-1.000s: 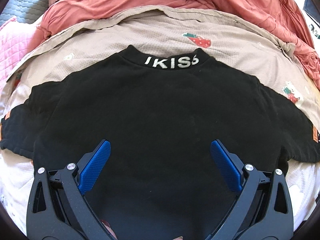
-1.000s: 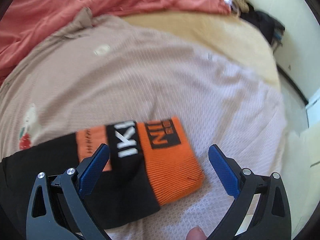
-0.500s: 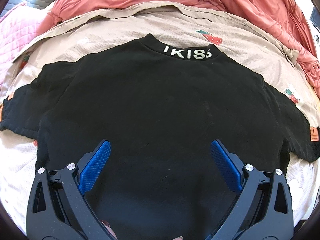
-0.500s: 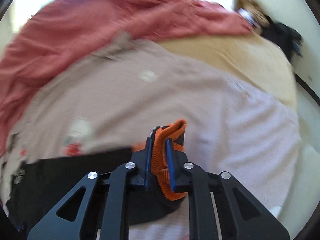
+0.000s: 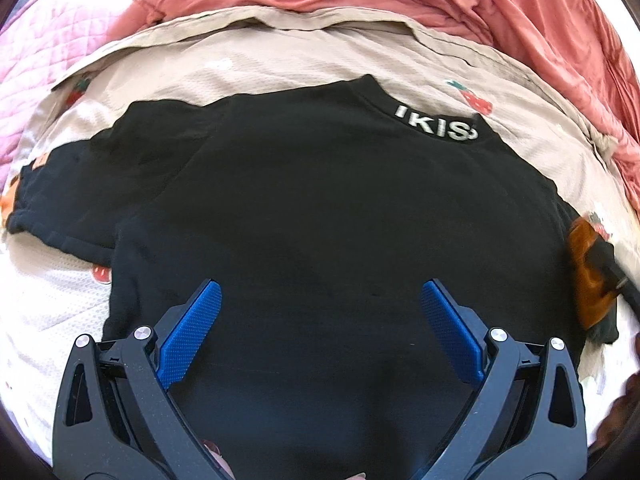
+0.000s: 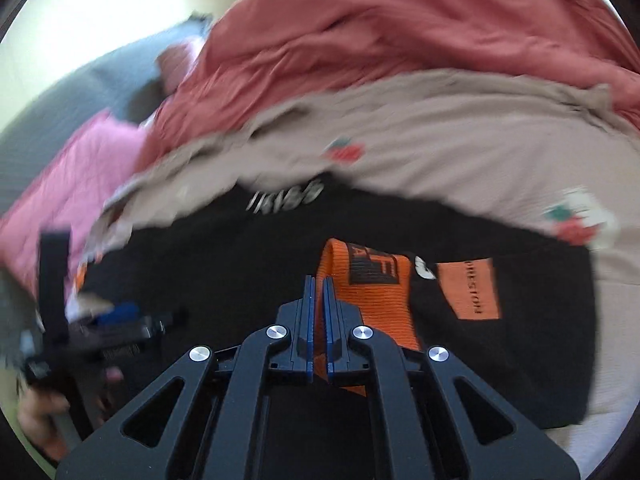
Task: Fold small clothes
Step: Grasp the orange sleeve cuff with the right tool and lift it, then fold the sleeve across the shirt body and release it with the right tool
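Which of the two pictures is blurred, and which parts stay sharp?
Right wrist view: motion blur smears the bedding and shirt; only the right gripper and its orange cuff look crisp. Left wrist view: sharp throughout, with fisheye bending at the edges and the open left gripper.

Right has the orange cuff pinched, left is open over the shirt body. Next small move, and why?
Probably carry the orange cuff further across the black shirt and lay the sleeve flat on the body before opening. The right gripper is shut on the cuff, already folded over the black fabric. The left gripper hangs open above the lower body, holding nothing, so it seems free to pin the fold.
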A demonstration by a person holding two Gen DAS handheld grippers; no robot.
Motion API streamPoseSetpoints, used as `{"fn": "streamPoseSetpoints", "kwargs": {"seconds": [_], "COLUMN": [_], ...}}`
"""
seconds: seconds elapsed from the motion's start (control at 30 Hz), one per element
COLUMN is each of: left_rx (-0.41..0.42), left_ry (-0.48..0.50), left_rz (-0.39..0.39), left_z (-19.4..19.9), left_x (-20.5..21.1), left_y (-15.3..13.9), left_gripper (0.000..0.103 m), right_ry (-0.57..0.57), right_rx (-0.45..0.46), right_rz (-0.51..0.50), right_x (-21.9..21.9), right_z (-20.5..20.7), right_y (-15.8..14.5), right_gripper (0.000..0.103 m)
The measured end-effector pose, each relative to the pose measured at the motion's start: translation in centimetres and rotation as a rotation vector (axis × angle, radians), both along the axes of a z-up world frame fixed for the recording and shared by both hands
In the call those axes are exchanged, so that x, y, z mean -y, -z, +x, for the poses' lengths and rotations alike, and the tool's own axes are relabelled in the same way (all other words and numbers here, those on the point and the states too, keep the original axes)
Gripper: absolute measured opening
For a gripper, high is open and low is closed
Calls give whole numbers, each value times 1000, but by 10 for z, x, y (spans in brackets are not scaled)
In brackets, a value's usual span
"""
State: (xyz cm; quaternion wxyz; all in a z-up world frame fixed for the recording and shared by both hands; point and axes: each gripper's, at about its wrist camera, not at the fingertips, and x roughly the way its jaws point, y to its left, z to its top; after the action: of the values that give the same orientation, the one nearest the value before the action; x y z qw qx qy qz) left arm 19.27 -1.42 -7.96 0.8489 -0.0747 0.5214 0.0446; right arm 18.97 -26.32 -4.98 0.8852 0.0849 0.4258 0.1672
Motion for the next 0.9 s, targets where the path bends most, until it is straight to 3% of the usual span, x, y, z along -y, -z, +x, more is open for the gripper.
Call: {"fn": "streamPoseSetpoints", "kwargs": {"seconds": [0.03,0.07,0.1,0.23,0.27,0.37,0.43,0.47,0.53,0.67,0.77,0.8,0.83,0.9], "left_rx": [-3,-6,-7,-9,-10,0,4,-8,-53,-167,-167,-155,-149,-147], "left_ry": [-5,-8,-8,21,44,137,194,225,254,258,221,223,225,238], "left_rz": [-4,-9,-15,-61,-95,-206,-276,-341,-396,-380,-383,-388,-392,-386], "left_z": [0,0,-1,0,1,5,7,9,15,28,32,32,33,33], "left_x": [-2,-4,-4,4,11,42,64,79,102,141,151,155,158,168], "left_y": [1,1,2,0,-1,-6,-7,-6,0,23,30,31,32,28], "left_gripper": [94,94,94,94,94,94,93,91,73,67,66,49,19,10], "right_ry": [-4,-9,-5,98,135,237,293,323,350,374,384,389,393,399], "right_rx": [-9,-26,-31,32,37,-1,-31,-53,-60,-22,-7,-7,-8,-11], "right_rz": [1,12,31,103,81,-54,-60,-37,-13,-16,-8,-7,-4,-1], "right_x": [-3,-3,1,38,49,72,86,95,105,114,117,118,120,121], "right_z": [4,5,5,9,10,16,18,19,17,14,12,12,13,13], "right_y": [4,5,5,-25,-29,-26,-19,-16,-14,-21,-24,-24,-24,-23], "right_gripper": [17,43,59,63,68,69,69,69,69,69,69,69,69,69]}}
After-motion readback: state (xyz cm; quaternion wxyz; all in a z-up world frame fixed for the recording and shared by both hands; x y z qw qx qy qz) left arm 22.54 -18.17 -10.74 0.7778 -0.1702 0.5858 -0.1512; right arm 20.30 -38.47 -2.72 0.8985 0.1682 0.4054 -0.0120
